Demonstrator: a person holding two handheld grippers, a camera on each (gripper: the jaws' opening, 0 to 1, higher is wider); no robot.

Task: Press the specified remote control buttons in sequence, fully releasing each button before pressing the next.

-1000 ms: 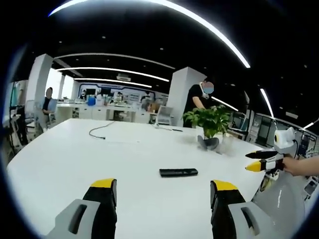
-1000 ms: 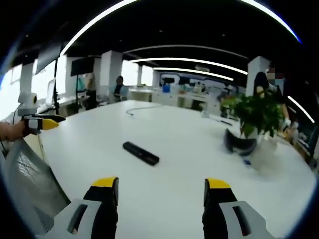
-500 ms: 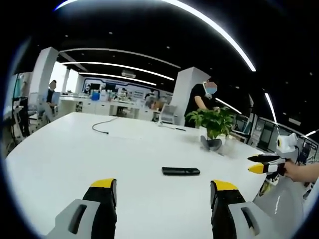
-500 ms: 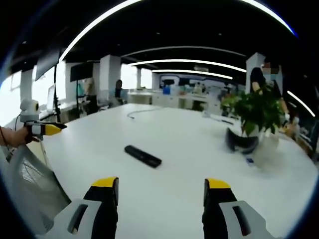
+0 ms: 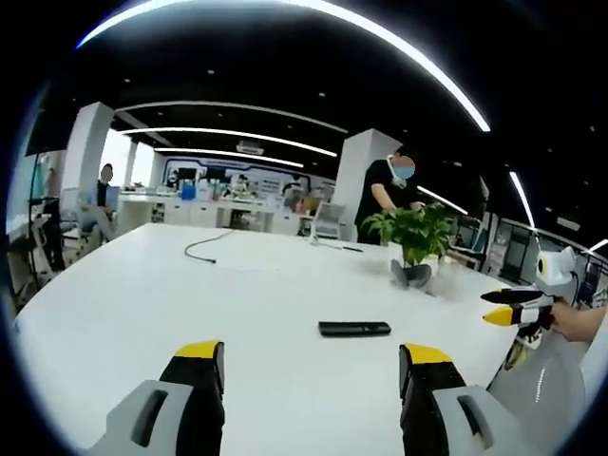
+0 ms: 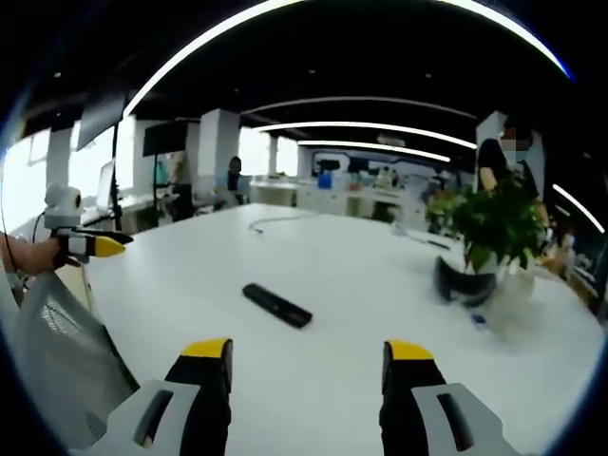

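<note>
A slim black remote control [image 5: 354, 329] lies flat on the big white table [image 5: 142, 294]; the right gripper view shows the remote control [image 6: 276, 305] at the middle of the table [image 6: 361, 285]. My left gripper [image 5: 310, 366] is open above the near edge, the remote ahead of it and slightly to the right. My right gripper [image 6: 306, 363] is open too, with the remote ahead and a little left. The right gripper [image 5: 511, 307] enters the left gripper view from the right, held in a hand. In the right gripper view the left gripper [image 6: 90, 243] shows at the left edge.
A potted plant [image 5: 415, 237] with a dark object at its base stands on the far right of the table. A black cable [image 5: 204, 249] lies at the far side. A mesh chair back [image 6: 52, 332] is by the table's near edge. People stand among desks beyond.
Both views have shifted slightly as the hands moved. The remote has stayed in place on the table, and both grippers have kept their jaws apart.
</note>
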